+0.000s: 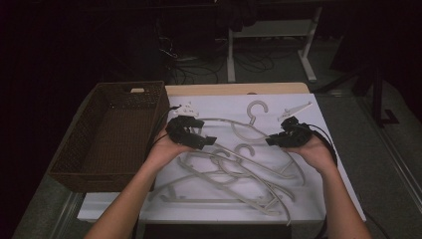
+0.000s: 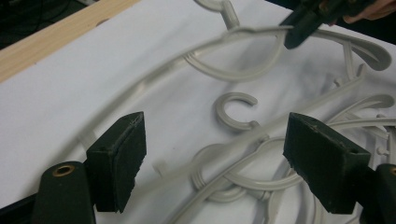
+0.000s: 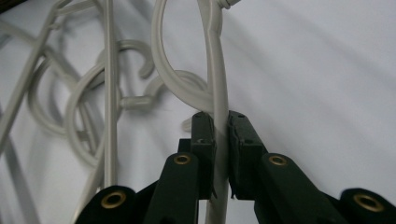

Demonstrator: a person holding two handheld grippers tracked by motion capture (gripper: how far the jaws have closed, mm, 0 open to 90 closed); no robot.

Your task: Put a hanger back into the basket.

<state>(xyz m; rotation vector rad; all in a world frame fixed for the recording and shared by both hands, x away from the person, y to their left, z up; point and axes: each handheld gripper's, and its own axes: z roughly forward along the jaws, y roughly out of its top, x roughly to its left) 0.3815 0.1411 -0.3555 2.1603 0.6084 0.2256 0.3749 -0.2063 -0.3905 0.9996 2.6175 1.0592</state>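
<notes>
The right claw (image 3: pixel 221 154) is pinching the arm of the top hanger (image 3: pixel 215 88), held just above the tabletop (image 1: pixel 328 164) among the tangled hangers (image 1: pixel 234 174). The left claw (image 2: pixel 215 158) stands spread, nothing between its pads. Likely the hanger is being lifted free; next it wants carrying left into the wicker basket (image 1: pixel 74 164) without snagging.

Dim lab: floor cables (image 1: pixel 199 69), bare desk frame (image 1: pixel 271 47).
</notes>
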